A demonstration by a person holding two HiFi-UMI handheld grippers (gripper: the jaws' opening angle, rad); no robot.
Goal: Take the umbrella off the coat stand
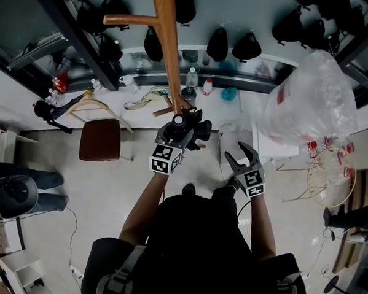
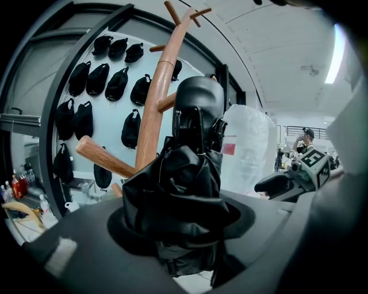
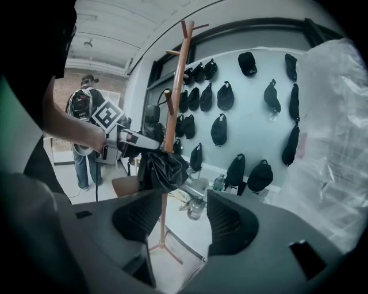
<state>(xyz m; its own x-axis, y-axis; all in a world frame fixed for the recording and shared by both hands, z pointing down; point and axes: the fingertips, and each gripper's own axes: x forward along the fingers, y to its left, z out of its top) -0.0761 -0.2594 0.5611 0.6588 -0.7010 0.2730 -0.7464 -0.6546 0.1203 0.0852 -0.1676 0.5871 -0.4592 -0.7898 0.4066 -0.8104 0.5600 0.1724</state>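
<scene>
The folded black umbrella [image 1: 201, 131] is clamped in my left gripper [image 1: 184, 126], right beside the wooden coat stand [image 1: 164, 38]. In the left gripper view its crumpled fabric [image 2: 183, 184] fills the space between the jaws, and its black handle [image 2: 198, 109] points up next to the stand's trunk [image 2: 152, 115]. A stand peg [image 2: 103, 158] juts out just to the left. My right gripper [image 1: 245, 157] hangs open and empty, a little right of the umbrella. From the right gripper view the umbrella [image 3: 161, 169] sits against the pole [image 3: 175, 86].
A brown stool [image 1: 100, 139] stands left of the stand's base. A big clear plastic bag [image 1: 312, 98] and a wire rack [image 1: 330, 175] are on the right. Black caps [image 3: 253, 97] hang on the wall behind. A person [image 3: 86, 115] stands farther back.
</scene>
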